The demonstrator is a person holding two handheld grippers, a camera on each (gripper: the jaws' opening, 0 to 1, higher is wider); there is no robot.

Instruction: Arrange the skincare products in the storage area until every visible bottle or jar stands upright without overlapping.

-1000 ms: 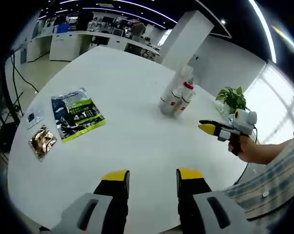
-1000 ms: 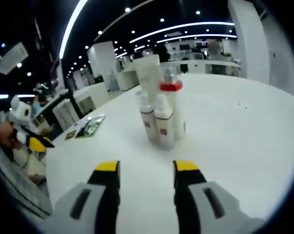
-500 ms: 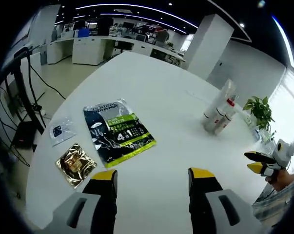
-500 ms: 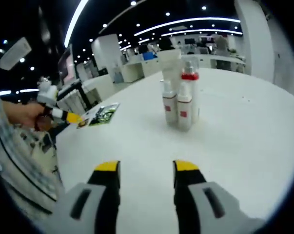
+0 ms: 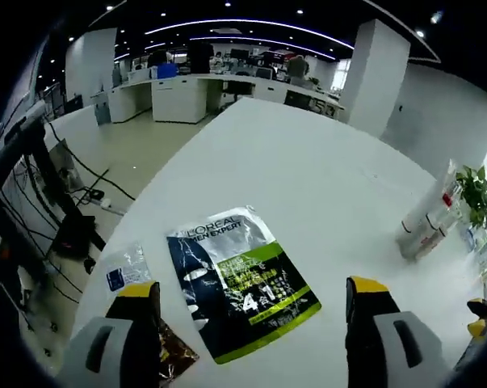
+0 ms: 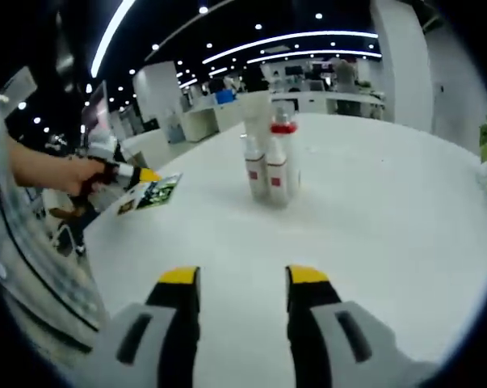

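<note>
Left gripper [image 5: 247, 303], fingers wide, empty, above sachet [image 5: 241, 288]. Right gripper [image 6: 237, 279] narrow, empty; bottles [image 6: 269, 166] far ahead. Risk: flat sachet slips w/ wide grip.

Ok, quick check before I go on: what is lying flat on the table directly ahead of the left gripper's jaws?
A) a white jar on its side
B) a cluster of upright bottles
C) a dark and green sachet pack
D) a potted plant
C: in the left gripper view the dark and green sachet pack lies flat on the white table between the open jaws of the left gripper, while the bottles stand far off to the right.
</note>
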